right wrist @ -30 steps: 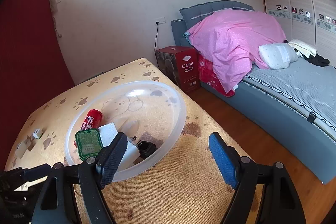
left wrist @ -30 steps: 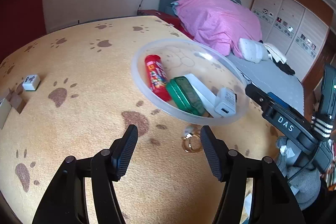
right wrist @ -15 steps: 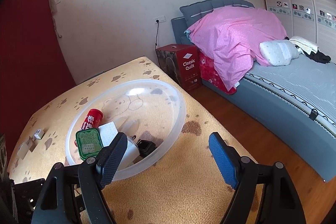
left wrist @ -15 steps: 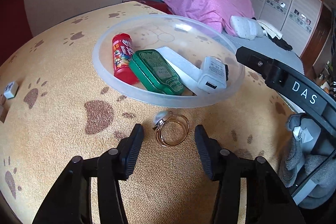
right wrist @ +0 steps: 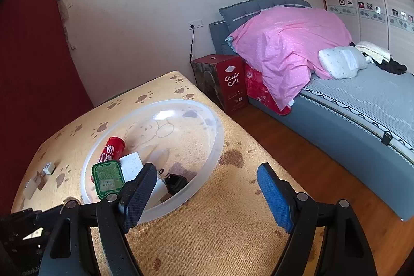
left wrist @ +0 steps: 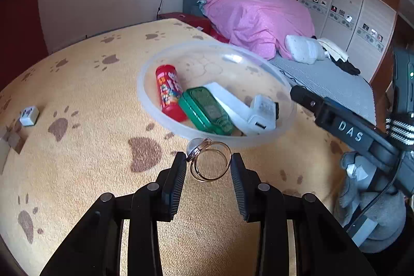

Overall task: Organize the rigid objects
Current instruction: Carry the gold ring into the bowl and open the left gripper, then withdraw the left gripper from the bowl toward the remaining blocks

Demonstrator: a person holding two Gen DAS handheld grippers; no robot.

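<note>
A gold ring with a pearl (left wrist: 211,162) stands tilted between the pads of my left gripper (left wrist: 207,165). The jaws are closing and both pads touch the ring's sides. Just beyond it sits a clear plastic bowl (left wrist: 145,100) on the paw-print cloth. The bowl holds a red tube (left wrist: 169,92), a green tin (left wrist: 207,110), a white charger (left wrist: 261,115) and a flat white piece. My right gripper (right wrist: 207,188) hovers open at the bowl's (right wrist: 217,136) near rim with nothing between its fingers.
A mahjong tile (left wrist: 29,115) and small cardboard pieces lie at the table's left. The right gripper's black body (left wrist: 349,131) crosses the right of the left wrist view. The table's edge drops to a wooden floor (right wrist: 323,172), with a bed (right wrist: 362,105) beyond.
My left gripper came up to the ring and its jaws narrowed from wide apart to touching it. The ring now stands raised between the pads. The right gripper stayed still.
</note>
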